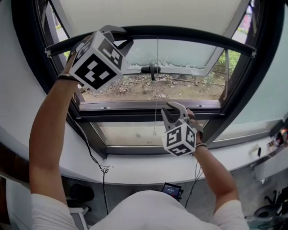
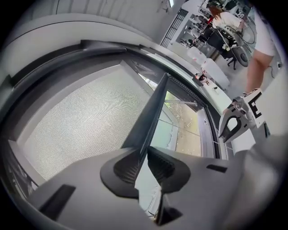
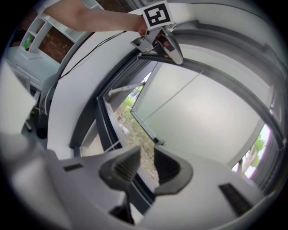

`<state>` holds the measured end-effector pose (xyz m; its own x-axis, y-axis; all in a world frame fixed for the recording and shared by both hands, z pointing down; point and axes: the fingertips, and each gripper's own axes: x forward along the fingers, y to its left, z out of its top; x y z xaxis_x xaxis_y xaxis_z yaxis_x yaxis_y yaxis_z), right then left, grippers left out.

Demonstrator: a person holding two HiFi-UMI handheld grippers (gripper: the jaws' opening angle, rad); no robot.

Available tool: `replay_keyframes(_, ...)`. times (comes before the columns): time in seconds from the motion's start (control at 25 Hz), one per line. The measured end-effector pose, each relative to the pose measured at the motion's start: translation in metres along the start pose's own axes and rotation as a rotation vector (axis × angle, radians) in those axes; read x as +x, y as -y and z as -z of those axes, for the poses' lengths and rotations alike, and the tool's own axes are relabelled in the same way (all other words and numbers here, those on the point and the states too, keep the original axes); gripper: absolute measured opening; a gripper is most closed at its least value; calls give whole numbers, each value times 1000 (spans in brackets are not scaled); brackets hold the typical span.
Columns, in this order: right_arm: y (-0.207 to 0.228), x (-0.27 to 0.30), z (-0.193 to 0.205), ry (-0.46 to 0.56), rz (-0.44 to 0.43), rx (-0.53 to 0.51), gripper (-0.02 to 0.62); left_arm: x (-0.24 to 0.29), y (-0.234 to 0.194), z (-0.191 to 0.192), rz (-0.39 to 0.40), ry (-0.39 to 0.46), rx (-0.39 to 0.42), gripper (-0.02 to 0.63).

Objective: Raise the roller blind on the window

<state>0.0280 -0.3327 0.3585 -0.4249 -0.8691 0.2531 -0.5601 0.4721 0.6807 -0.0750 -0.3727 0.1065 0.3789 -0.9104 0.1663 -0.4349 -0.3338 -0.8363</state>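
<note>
Looking down from the head view, the roller blind (image 1: 148,13) fills the top of the frame. Its dark bottom bar (image 1: 193,33) arches across the window (image 1: 148,116) from left to right. The left gripper (image 1: 122,40), at the upper left on a raised arm, is clamped onto that bar. The right gripper (image 1: 174,112) sits lower, right of centre, with its jaws pointing up. It is just right of a thin cord (image 1: 157,90) that hangs in front of the glass; I can't tell whether it touches the cord.

In the left gripper view, the left gripper (image 2: 146,155) at bottom centre pinches the edge of the bottom bar (image 2: 155,112), which runs up to mid-frame. The blind's pale mesh fabric (image 2: 85,121) spreads to the left of the bar, with glass and the ground outside to its right. The right gripper (image 2: 234,123) shows at the right edge.

In the right gripper view, the right gripper (image 3: 146,155) at bottom centre has its jaws spread. Only the window frame and the ground outside show through the gap. At top centre the left gripper (image 3: 159,40) grips the dark bar.
</note>
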Motion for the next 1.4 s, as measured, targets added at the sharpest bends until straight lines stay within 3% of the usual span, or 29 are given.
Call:
replay_keyframes(0.2, -20, 4, 3, -6, -60, 16, 84, 0, -3, -2, -5, 1, 4, 69)
replay_keyframes(0.8, -37, 13, 11, -21, -112, 36, 84, -2, -24, -14, -32, 7, 22, 69)
replay_keyframes(1.04, -45, 20, 19, -47, -144, 69, 97, -8, -43, -29, -84, 27, 62, 69)
replay_keyframes(1.4, -44, 42, 19, -69, -184, 209, 131, -9, -50, -33, -91, 30, 66, 69)
